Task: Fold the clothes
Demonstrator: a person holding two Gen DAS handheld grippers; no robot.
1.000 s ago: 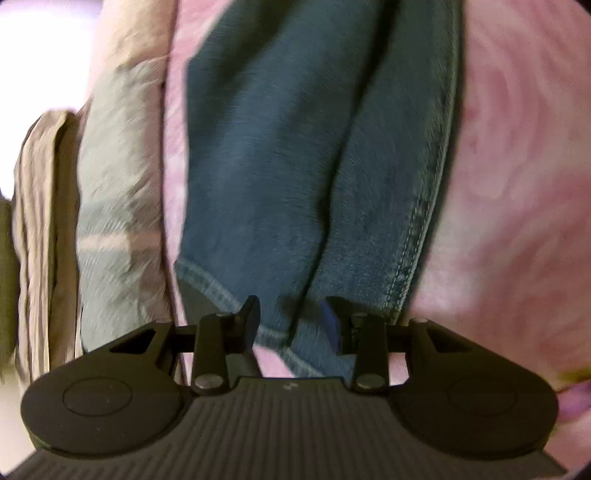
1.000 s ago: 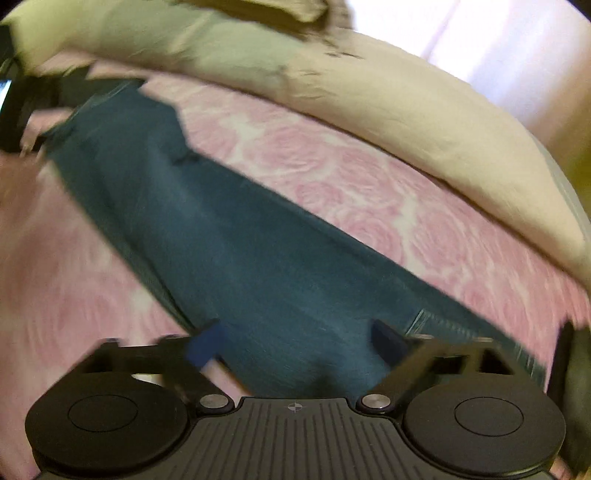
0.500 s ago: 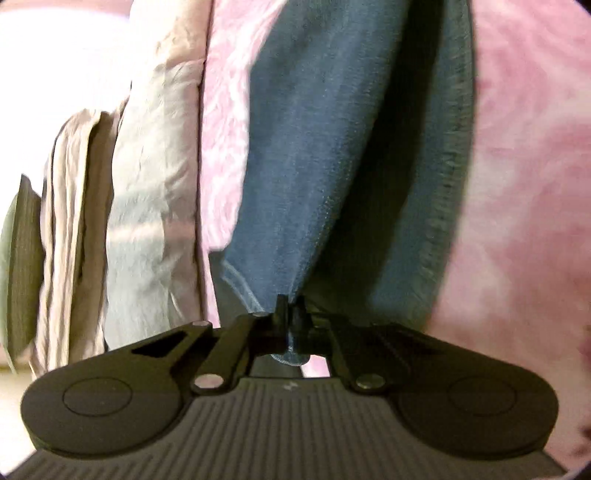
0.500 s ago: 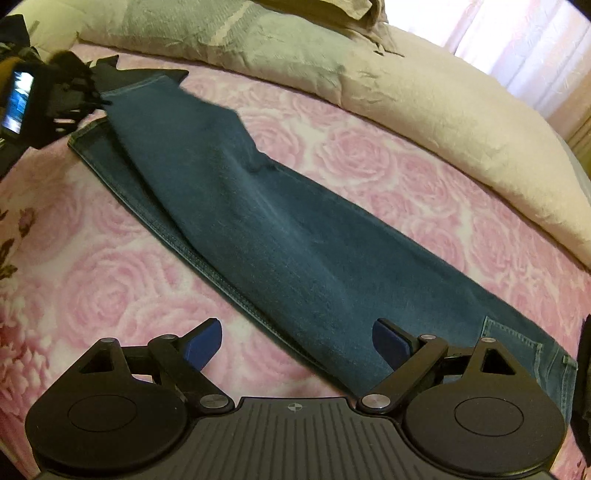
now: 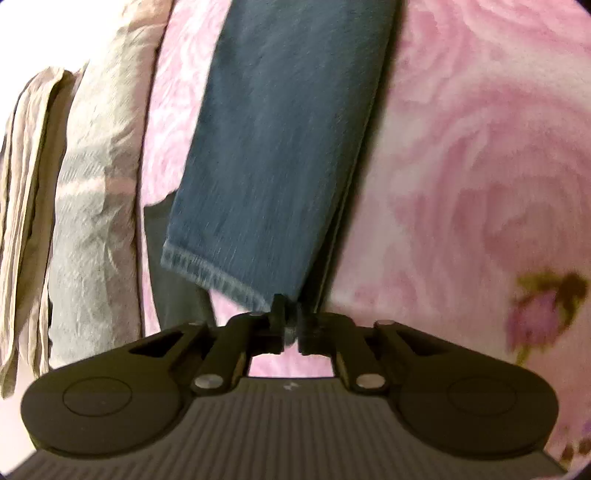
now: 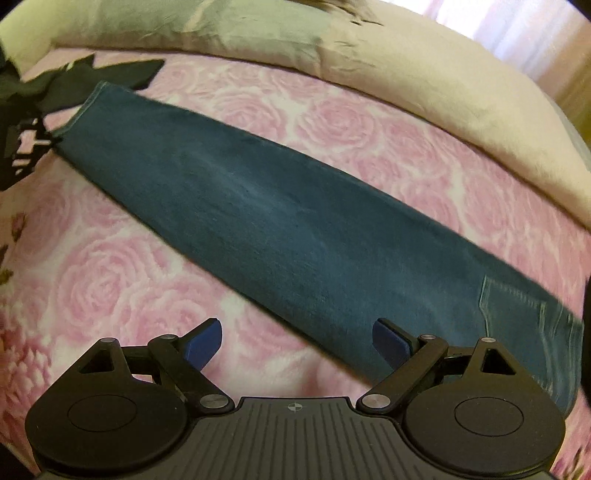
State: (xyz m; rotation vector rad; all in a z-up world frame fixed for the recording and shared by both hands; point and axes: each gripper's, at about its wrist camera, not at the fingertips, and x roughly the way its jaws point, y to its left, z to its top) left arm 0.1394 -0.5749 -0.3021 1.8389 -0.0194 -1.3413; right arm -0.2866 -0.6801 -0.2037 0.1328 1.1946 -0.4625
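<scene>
A home bedroom: a bed [image 6: 110, 280] spread with a pink rose-patterned blanket [image 5: 480, 166], a cream duvet [image 6: 443, 85] bunched along its far edge, folded beige linens [image 5: 26, 184] stacked beside it, and bright sheer curtains [image 6: 498, 22] (daylight behind) at the window.

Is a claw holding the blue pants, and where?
The left claw pinches the jeans at a hem corner. The right claw is open, holding nothing.

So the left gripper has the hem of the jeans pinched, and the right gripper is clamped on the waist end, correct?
Not quite. The left gripper does pinch the jeans at the hem, but the right wrist view shows the right gripper open, hovering over the jeans near the waist end.
</scene>
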